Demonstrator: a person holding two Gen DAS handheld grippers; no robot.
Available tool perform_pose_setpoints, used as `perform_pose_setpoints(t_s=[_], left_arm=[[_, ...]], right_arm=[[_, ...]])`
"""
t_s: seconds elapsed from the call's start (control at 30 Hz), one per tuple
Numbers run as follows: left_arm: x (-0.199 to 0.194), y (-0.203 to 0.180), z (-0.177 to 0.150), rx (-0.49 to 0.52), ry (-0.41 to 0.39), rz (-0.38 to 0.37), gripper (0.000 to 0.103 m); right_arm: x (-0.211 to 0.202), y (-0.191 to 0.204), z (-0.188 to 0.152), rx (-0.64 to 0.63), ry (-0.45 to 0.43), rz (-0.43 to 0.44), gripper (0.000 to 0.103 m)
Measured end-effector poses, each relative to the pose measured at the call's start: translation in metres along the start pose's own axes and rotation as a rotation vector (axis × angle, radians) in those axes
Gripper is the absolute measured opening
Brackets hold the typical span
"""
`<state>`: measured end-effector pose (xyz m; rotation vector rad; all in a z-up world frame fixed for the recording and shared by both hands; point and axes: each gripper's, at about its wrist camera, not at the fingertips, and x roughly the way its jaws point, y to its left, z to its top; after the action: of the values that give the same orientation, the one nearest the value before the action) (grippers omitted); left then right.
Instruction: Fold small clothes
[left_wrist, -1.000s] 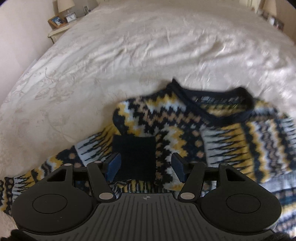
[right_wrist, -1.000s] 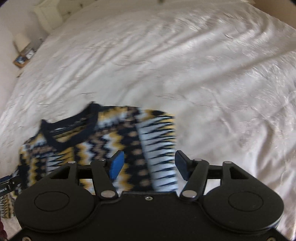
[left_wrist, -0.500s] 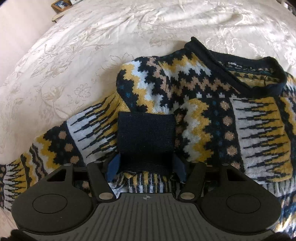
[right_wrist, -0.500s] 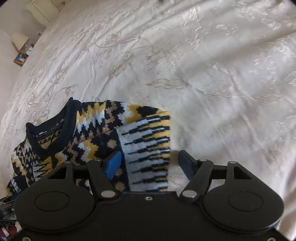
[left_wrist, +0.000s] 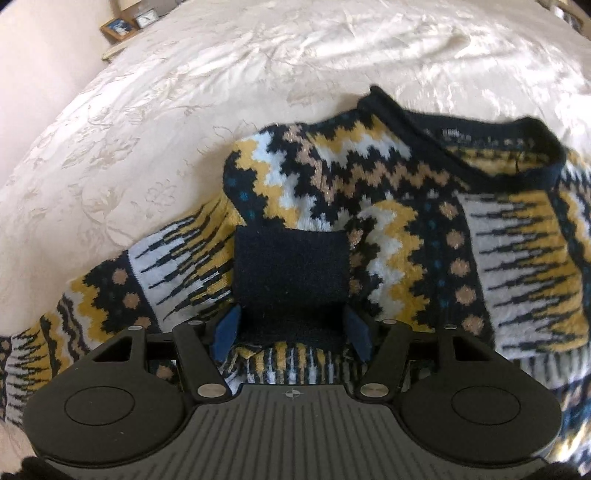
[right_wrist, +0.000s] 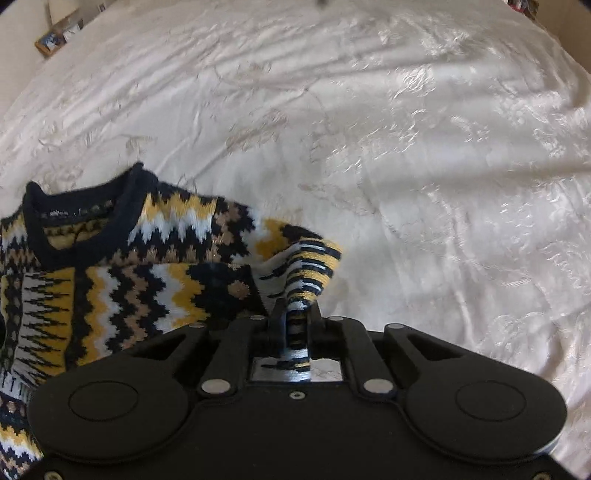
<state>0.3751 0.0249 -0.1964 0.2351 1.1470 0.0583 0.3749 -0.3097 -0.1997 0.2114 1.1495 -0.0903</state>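
One patterned sweater (left_wrist: 388, 206), one white bedspread (right_wrist: 406, 147), two tongs (left_wrist: 291, 332) (right_wrist: 297, 325)

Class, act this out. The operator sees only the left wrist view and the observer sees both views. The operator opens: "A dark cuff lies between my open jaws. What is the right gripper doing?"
Observer: The right gripper is shut on a striped fold of the sweater. Its jaws have just been closing with that knit between them.
Operator: Which part of the sweater is that?
Observer: It is the edge on the other side of the neckline from your cuff.
Operator: Does it lie flat?
Observer: No. The pinched fold stands up in a ridge above the knit around it, with the cream bedspread beyond.
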Motion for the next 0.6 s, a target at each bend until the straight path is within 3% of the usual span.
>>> perform_pose_setpoints(t_s=[0.07, 0.1, 0.2, 0.27, 0.37, 0.47, 0.6], left_arm=[[0.000, 0.002, 0.003, 0.012, 0.010, -0.014, 0.061], [-0.003, 0.004, 0.005, 0.012, 0.015, -0.017, 0.060], [-0.018, 0.013, 0.006, -0.007, -0.012, 0.038, 0.059], [-0.029, 0.020, -0.002, -0.022, -0.017, 0.052, 0.059], [-0.041, 0.034, -0.022, -0.059, -0.002, -0.009, 0.059], [-0.049, 0.048, -0.052, -0.113, 0.016, -0.092, 0.059], [-0.048, 0.056, -0.086, -0.128, 0.051, -0.149, 0.059]], right_arm=[[0.003, -0.003, -0.001, 0.039, 0.007, 0.011, 0.032], [0.000, -0.004, -0.001, 0.056, -0.001, 0.008, 0.046], [-0.022, -0.009, -0.006, 0.062, -0.067, -0.010, 0.062], [-0.040, -0.008, -0.015, 0.052, -0.112, -0.008, 0.062], [-0.059, -0.010, -0.031, 0.070, -0.118, 0.070, 0.069], [-0.068, -0.008, -0.057, 0.068, -0.080, 0.116, 0.069], [-0.068, -0.002, -0.098, 0.059, -0.011, 0.132, 0.069]])
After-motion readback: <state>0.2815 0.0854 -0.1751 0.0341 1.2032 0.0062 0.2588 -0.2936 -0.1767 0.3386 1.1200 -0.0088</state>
